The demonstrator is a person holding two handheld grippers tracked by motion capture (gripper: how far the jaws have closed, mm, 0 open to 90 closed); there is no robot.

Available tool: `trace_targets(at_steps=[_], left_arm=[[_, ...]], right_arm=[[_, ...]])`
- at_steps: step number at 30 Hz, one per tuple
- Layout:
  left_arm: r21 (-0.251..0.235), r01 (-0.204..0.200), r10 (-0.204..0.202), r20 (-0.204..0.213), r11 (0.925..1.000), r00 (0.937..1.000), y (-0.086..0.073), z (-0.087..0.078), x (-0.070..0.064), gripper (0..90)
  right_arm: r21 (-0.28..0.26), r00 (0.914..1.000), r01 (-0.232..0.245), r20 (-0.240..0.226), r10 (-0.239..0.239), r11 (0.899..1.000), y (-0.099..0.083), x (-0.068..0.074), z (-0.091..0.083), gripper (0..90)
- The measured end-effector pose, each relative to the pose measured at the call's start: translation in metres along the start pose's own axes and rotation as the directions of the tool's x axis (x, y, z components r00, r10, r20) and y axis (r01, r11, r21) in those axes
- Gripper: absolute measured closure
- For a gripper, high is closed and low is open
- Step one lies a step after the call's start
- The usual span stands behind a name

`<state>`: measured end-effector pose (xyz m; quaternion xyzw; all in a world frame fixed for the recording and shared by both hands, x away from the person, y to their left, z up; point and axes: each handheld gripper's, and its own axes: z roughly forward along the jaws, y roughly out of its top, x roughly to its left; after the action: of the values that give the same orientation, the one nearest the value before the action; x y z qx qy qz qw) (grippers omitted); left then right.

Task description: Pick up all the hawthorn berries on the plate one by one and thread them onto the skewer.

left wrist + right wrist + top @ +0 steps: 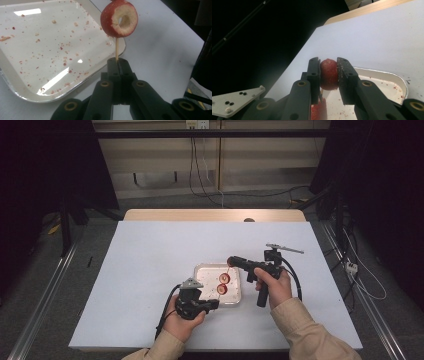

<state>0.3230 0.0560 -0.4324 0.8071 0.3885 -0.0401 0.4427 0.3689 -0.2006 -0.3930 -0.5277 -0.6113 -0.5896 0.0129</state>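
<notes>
- High view: a person sits at the white bench (150, 270) with a tool in each hand. The left tool (214, 304) sits low near the front corner of the metal tray (202, 270), and a thin wooden skewer (223, 284) runs up from it toward the right tool (231, 261). Two red fruit pieces (223, 283) already sit on the stick over the tray, so I'd say the threading is well underway, with one more piece going on at the top.
- Left gripper view: the left tool (117, 60) has its jaws pressed together on the bottom end of the skewer (116, 52), holding it upright. Just above is a cored fruit slice (119, 18), red skin outside, pale flesh, hole through the middle, edges a bit ragged. The tray (110, 61) behind is bare apart from red crumbs all over.
- Right gripper view: the right tool (329, 75) is clamped on a dark red fruit chunk (328, 74), squeezed between both jaws above the tray's corner (402, 83). Another red piece (318, 110) peeks out below. Can't tell here if the stick has gone through the held piece yet; pushing it down looks like what's left.
</notes>
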Motion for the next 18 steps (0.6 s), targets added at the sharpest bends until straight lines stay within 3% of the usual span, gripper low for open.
trace_targets(at_steps=[7, 8, 11, 12, 14, 15, 18], left_arm=[[0.004, -0.007, 0.008, -0.031, 1.0000, 0.9995, 0.0003, 0.0004, -0.0008, 90.0], [0.019, -0.010, 0.010, -0.011, 0.9998, 0.9999, 0.0013, -0.0010, 0.0003, 90.0], [0.001, -0.006, 0.006, -0.028, 1.0000, 0.9996, 0.0014, -0.0015, -0.0011, 90.0], [0.010, -0.006, 0.006, -0.009, 0.9999, 0.9999, 0.0021, -0.0025, -0.0004, 90.0], [0.001, -0.005, 0.005, -0.025, 1.0000, 0.9997, 0.0013, -0.0016, -0.0017, 90.0], [0.015, -0.006, 0.006, -0.004, 0.9999, 1.0000, 0.0019, -0.0023, -0.0010, 90.0], [0.013, -0.007, 0.008, -0.006, 0.9999, 1.0000, 0.0025, -0.0027, -0.0014, 90.0]], right_arm=[[0.024, 0.9997, 0.021, -0.009, -0.021, 0.999, -0.0017, 0.0032, 0.0004, 74.3], [0.025, 0.9997, 0.024, -0.006, -0.024, 0.999, -0.0018, 0.0033, 0.0004, 74.4], [0.026, 0.9995, 0.027, -0.016, -0.027, 0.999, -0.0026, 0.0039, -0.0001, 74.4], [0.022, 0.9996, 0.021, -0.020, -0.021, 1.000, -0.0033, 0.0042, 0.0001, 74.4], [0.018, 0.9994, 0.024, -0.024, -0.024, 1.000, -0.0042, 0.0045, 0.0005, 74.4], [0.017, 0.9995, 0.018, -0.025, -0.018, 1.000, -0.0048, 0.0048, 0.0009, 74.5], [0.012, 0.9993, 0.022, -0.029, -0.022, 1.000, -0.0068, 0.0056, 0.0014, 74.5]])
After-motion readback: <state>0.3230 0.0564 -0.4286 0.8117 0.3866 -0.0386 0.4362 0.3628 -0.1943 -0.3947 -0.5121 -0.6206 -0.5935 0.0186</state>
